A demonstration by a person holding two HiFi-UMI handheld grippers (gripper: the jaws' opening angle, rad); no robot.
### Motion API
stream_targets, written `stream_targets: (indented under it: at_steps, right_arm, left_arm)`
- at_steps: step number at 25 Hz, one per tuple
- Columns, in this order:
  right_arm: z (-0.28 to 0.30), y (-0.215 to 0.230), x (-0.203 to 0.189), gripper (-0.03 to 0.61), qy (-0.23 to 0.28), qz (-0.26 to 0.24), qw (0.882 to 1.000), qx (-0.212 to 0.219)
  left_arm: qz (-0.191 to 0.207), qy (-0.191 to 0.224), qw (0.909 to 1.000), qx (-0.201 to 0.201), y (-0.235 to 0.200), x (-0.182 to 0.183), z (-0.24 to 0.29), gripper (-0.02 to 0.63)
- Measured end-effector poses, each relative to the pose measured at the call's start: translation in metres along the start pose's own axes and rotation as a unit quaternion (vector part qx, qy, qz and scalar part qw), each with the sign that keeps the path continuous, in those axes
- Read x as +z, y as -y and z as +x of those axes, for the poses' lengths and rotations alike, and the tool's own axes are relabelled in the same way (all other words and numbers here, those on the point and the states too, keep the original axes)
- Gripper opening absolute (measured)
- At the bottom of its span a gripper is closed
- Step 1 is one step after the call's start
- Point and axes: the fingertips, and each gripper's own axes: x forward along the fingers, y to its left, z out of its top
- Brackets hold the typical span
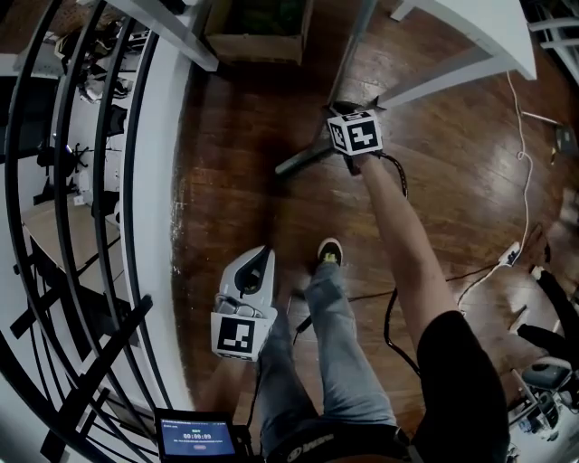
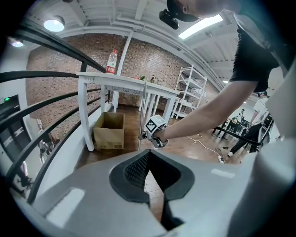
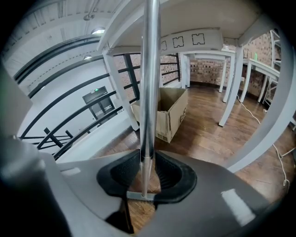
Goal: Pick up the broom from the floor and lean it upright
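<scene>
Two grippers are in play, and only the right gripper [image 3: 147, 162] has anything to do with the broom [image 3: 148, 92]. The broom stands nearly upright on the wooden floor [image 1: 244, 163], its narrow head flat on the boards and its thin metal shaft rising close beside the edge of the white table [image 1: 470, 27]. I cannot tell whether the shaft touches the table. The right gripper's jaws are spread, with the shaft standing in the gap between the dark ribbed pads [image 3: 127, 171], low down near the broom head, and neither pad visibly presses on it. The person's arm reaches out and down to it, the marker cube facing up. The left gripper [image 1: 261, 258] hangs back near the person's left leg, well apart from the broom, with its fingers drawn together at the tips and nothing between them. A cardboard box [image 3: 169, 115] sits open under the table, just beyond the broom. A black railing [image 1: 99, 226] curves along the left side of the floor. A white cable [image 1: 525, 181] trails across the boards to the right, toward a power strip [image 1: 511, 253].
</scene>
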Motion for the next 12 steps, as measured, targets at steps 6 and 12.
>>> stream_targets:
  at_steps: [6, 12]
  right_arm:
    - [-0.0025, -0.0020, 0.0013, 0.147, 0.019, -0.007, 1.000, 0.001]
    - [-0.0072, -0.0064, 0.0010, 0.156, 0.035, -0.016, 0.999, 0.001]
  left_arm:
    - [0.006, 0.005, 1.0000, 0.005, -0.0066, -0.0046, -0.0020, 0.011]
    - [0.007, 0.009, 0.9999, 0.005, -0.0053, -0.0009, -0.0003, 0.011]
